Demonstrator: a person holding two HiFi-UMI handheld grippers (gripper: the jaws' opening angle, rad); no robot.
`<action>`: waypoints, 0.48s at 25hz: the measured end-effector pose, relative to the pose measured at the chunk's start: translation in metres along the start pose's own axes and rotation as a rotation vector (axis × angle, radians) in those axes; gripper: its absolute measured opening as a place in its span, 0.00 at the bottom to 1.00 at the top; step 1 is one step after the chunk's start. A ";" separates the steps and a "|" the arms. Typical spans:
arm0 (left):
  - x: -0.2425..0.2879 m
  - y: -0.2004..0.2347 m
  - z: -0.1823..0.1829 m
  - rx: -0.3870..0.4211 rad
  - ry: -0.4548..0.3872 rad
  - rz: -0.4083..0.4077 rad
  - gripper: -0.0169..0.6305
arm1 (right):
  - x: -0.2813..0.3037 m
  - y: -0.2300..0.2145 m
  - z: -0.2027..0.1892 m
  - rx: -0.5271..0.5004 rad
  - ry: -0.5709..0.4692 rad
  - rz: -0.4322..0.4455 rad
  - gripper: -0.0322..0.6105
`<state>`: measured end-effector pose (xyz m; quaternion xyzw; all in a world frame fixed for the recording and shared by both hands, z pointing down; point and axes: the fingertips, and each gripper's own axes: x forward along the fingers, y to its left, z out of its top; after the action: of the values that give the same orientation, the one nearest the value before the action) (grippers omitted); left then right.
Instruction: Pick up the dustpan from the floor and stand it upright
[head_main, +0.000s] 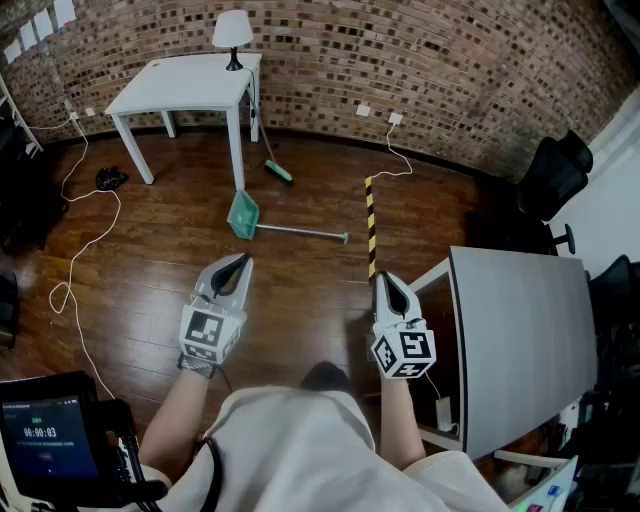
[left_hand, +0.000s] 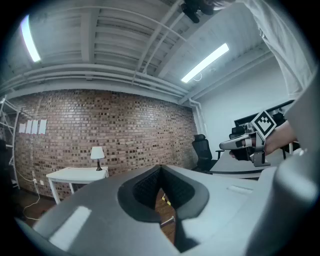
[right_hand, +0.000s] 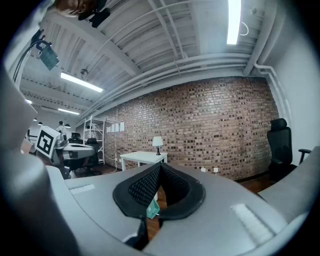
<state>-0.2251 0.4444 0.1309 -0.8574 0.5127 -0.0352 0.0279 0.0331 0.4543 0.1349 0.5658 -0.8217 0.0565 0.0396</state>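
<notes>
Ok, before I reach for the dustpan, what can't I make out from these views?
Dustpan, head view: too small to tell which face is up.
Left gripper view: only its handle's end shows through the gap under the shut left gripper; the gripper's body hides the rest.
Right gripper view: only a green sliver, behind the right gripper.
Screen, head view: print too small.

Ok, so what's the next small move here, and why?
Probably step forward and open the right gripper: the dustpan lies flat on the floor, well ahead of it, and its jaws are closed with nothing between them.
</notes>
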 end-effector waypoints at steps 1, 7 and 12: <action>0.002 0.005 -0.002 -0.008 0.002 0.003 0.03 | 0.003 0.000 0.002 -0.008 -0.015 -0.015 0.07; 0.028 0.029 -0.018 -0.034 0.014 0.031 0.03 | 0.033 -0.002 0.003 -0.026 -0.070 -0.019 0.07; 0.082 0.039 -0.033 -0.005 0.034 0.037 0.03 | 0.081 -0.030 0.005 -0.029 -0.116 -0.003 0.07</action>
<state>-0.2232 0.3534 0.1632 -0.8471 0.5289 -0.0480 0.0178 0.0327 0.3681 0.1417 0.5686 -0.8225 0.0116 0.0005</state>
